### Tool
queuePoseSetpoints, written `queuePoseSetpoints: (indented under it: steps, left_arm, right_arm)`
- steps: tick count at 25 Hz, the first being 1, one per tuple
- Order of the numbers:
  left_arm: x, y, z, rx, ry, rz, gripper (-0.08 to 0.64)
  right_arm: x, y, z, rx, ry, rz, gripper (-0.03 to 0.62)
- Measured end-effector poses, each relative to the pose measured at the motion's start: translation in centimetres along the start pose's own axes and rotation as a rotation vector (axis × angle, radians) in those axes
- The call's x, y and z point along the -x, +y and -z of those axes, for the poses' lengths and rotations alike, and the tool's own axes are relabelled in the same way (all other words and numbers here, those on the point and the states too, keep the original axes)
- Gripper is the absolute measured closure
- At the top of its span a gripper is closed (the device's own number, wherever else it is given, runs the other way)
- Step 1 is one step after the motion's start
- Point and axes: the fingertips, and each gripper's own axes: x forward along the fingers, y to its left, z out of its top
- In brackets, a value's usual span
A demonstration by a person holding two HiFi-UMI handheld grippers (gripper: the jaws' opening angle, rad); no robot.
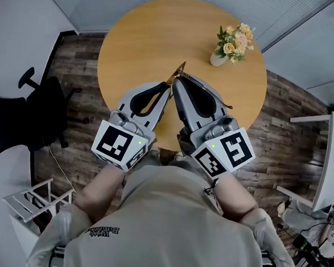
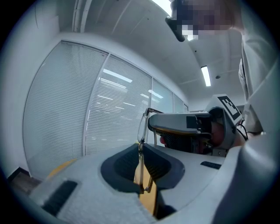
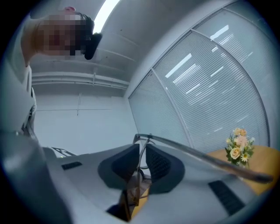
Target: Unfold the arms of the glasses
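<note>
I hold a pair of thin metal-framed glasses [image 1: 180, 69] in the air over the round wooden table [image 1: 133, 48]. My left gripper [image 1: 168, 88] is shut on the frame; in the left gripper view the thin rim [image 2: 141, 127] stands upright between its dark pads, at the left gripper's [image 2: 141, 149] tips. My right gripper [image 1: 177, 84] meets it tip to tip and is shut on the glasses too. In the right gripper view the frame passes between the right gripper's [image 3: 141, 151] pads. One arm of the glasses [image 3: 205, 158] stretches out to the right over its finger, and that arm [image 1: 215, 99] also shows in the head view.
A small white vase of yellow and peach flowers [image 1: 233, 44] stands on the table's far right; the flowers [image 3: 238, 146] also show in the right gripper view. A black office chair [image 1: 20, 111] stands at the left, a white desk [image 1: 327, 164] at the right. Window blinds surround the table.
</note>
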Motion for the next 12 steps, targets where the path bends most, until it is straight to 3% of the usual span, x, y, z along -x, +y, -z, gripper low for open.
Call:
queuePoseSetpoints:
  steps: [12]
  left_arm:
    - [-0.4,2.0,0.7,0.056,0.009,-0.037,0.517]
  right_arm:
    - [0.7,-1.6,0.7,-0.024,0.024,-0.001,0.538]
